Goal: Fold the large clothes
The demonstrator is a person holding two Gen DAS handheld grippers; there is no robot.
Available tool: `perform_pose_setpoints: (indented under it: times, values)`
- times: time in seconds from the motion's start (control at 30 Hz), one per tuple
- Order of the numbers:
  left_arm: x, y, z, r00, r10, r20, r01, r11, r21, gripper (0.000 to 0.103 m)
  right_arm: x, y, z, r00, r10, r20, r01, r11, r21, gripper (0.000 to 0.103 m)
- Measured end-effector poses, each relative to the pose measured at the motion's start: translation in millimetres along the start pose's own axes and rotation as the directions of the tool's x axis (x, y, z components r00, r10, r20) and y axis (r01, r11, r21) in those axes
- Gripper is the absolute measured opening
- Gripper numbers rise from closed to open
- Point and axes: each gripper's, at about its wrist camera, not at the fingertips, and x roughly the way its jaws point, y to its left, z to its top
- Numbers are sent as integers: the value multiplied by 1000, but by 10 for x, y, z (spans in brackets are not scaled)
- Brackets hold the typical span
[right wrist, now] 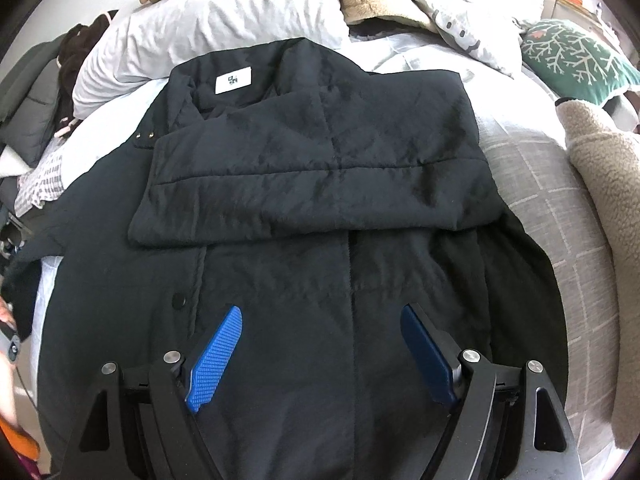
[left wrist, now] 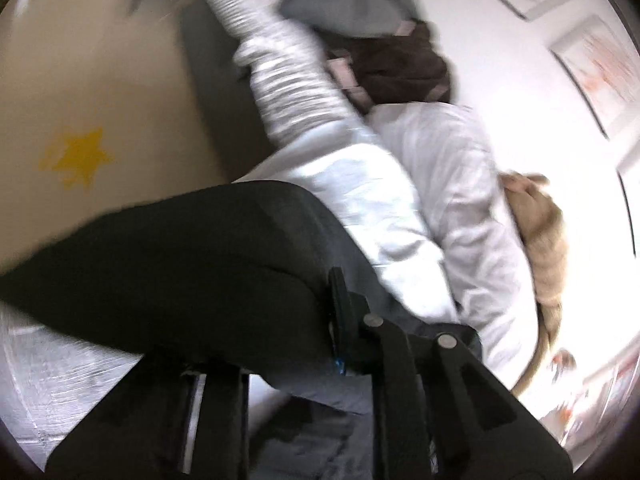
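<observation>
Pinching black coat [right wrist: 312, 184] fabric, left claw [left wrist: 344, 320] should draw it flat across the bed [right wrist: 540, 184] while right claw [right wrist: 320, 356] hovers spread, empty.

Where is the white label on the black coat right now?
In the right wrist view the white label sits upper left, inside the black coat's collar, just below the white pillow.

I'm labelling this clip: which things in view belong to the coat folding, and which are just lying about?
Part of the job:
black coat
left gripper, shut on its fabric
right gripper, open above it

Lying about:
white pillow
green cushion
beige fleece blanket
</observation>
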Motion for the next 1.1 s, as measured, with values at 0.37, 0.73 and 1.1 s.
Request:
perform_pose_setpoints:
  times: [0.37, 0.73, 1.1]
  values:
    - [-191, -1230, -711, 968, -197, -154, 245, 879, 410, 11, -21, -15, 6, 1000, 2, 6, -2, 1000, 9, 84]
    - [241, -1723, -1934, 892, 3, -453, 345, 641, 685, 11, 3, -34, 0, 1000, -17, 0, 17, 1000, 3, 84]
    - [310, -1606, -2658, 839, 255, -481, 347, 430, 834, 66, 103, -46, 20, 999, -33, -26, 33, 999, -1, 84]
